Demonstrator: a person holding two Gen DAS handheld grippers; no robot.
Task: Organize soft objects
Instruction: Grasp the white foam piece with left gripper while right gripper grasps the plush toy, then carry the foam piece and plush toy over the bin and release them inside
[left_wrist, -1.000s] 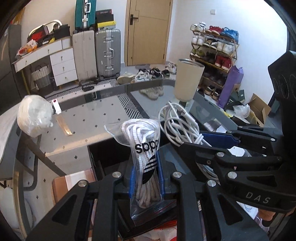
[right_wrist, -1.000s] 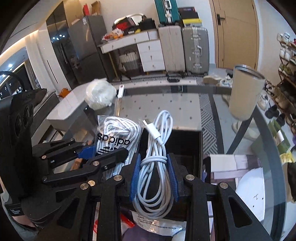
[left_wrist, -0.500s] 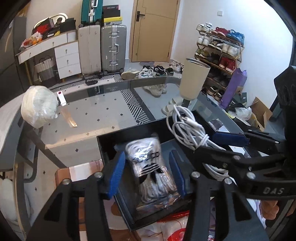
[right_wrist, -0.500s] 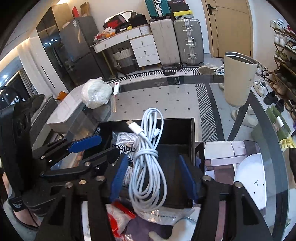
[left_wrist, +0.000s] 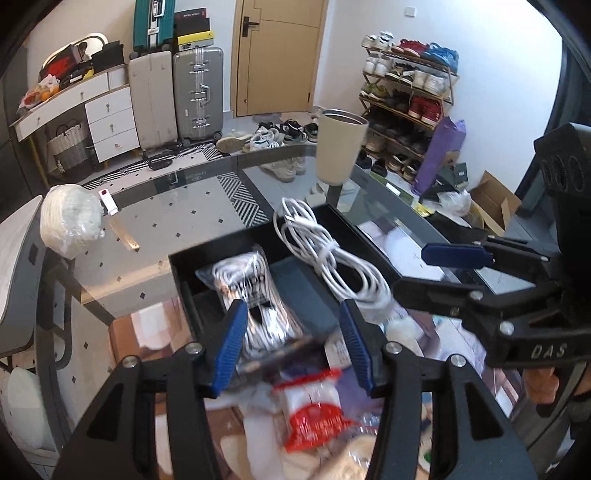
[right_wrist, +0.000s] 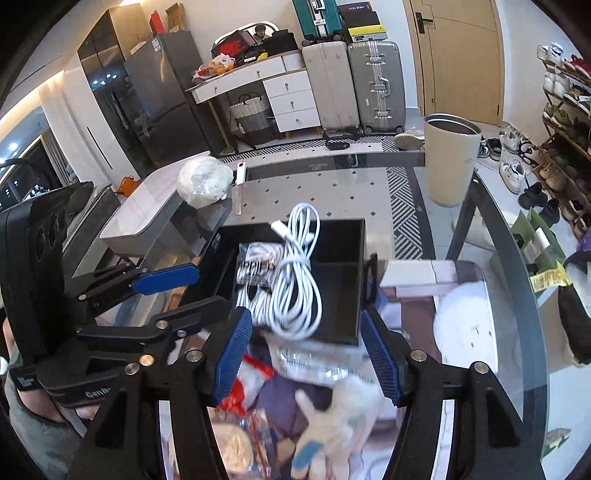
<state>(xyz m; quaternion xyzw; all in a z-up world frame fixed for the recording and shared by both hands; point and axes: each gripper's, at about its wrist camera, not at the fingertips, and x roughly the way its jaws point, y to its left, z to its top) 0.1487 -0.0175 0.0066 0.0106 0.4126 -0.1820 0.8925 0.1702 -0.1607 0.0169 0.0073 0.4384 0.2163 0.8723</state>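
Both tools gaping wide, gripping nothing, over the black tray.
Left tool (left_wrist: 291, 343) is facing bagged laces (left_wrist: 255, 291) and white cable (left_wrist: 332, 254) lying inside tray (right_wrist: 360, 236); right tool (right_wrist: 306, 354) view alone is showing a glove (right_wrist: 332, 421) lying nearer on the counter (right_wrist: 498, 369).

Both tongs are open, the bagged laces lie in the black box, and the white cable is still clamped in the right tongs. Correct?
Not quite. The right tongs are open and hold nothing; the right wrist view shows the white cable lying in the black box beside the bagged laces. The left tongs are open, as stated.
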